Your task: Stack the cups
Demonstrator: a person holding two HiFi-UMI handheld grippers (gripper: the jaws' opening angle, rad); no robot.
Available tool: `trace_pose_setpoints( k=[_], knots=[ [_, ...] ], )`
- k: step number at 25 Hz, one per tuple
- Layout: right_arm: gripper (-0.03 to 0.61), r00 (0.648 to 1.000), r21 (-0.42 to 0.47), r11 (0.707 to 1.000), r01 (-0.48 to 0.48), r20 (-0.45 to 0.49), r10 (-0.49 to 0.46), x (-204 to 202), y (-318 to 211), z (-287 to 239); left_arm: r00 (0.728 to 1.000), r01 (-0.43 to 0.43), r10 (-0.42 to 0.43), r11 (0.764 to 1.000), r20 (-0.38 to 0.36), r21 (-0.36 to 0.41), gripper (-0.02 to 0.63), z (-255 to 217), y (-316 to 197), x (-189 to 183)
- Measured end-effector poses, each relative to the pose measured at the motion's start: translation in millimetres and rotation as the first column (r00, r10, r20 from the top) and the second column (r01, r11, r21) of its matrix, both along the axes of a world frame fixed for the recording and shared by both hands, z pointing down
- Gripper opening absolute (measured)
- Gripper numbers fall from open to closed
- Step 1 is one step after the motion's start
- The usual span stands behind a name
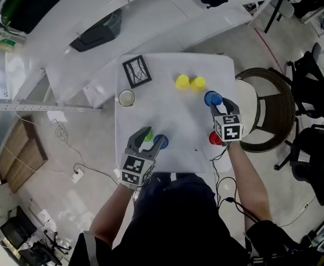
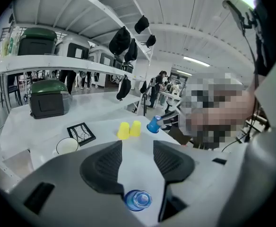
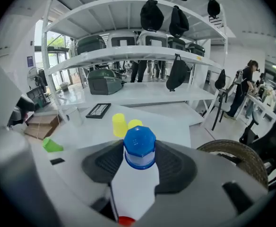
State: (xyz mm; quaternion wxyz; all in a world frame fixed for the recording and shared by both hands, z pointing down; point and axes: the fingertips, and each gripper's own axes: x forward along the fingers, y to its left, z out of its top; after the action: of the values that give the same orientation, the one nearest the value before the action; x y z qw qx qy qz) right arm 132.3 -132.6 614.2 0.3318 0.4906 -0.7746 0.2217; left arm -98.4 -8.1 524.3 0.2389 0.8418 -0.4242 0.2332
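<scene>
white square table (image 1: 173, 121) seen from above, with my body at its near edge.

my right gripper (image 1: 214, 101) is over the right edge. its jaws are clamped on a blue cup (image 3: 139, 148), which sits bottom-up between the pads. the cup is tilted along with the gripper and is not standing on the table.

a red cup (image 1: 214, 139) is at the right edge, toward the near-right corner. the gripper's marker cube (image 1: 228, 127) partly hides it.

my left gripper (image 2: 137, 148) is at the near edge with its jaws wide apart. only bare table shows between the pads. a second blue cup (image 2: 138, 200) stands bottom-up on the table, low down by the roots of the jaws. i see neither pad pressing on it.

a green cup (image 1: 147, 136) is just beside that one, on its left, close to the left jaw. i can't tell whether it is upright.

two yellow cups (image 1: 182, 82) stand bottom-up and touching, side by side, toward the far edge and right of its middle.

a white cup (image 1: 126, 98) stands mouth-up at the left edge. a black-framed square (image 1: 137, 71) lies flat near the far-left corner.
</scene>
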Motion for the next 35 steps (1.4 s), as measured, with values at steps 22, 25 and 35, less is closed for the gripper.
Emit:
trace_pose_setpoints(
  k=[22, 25, 35],
  knots=[
    [0.207, 0.997, -0.07, 0.997, -0.045, -0.061, 0.041, 21.8, -65.0, 80.2, 1.0, 0.025, -0.025, 0.998, 0.002, -0.052, 0.204, 11.8, 9.2, 1.7],
    [0.209, 0.998, -0.076, 0.996, -0.055, -0.044, 0.051, 21.1, -69.5, 81.9, 1.0, 0.026, -0.026, 0.998, -0.001, -0.052, 0.204, 12.1, 8.9, 2.5],
    [0.21, 0.997, -0.078, 0.995, -0.068, -0.035, 0.065, 17.8, -78.4, 81.8, 1.0, 0.028, -0.028, 0.998, -0.003, -0.057, 0.204, 12.3, 10.3, 3.1]
  ],
)
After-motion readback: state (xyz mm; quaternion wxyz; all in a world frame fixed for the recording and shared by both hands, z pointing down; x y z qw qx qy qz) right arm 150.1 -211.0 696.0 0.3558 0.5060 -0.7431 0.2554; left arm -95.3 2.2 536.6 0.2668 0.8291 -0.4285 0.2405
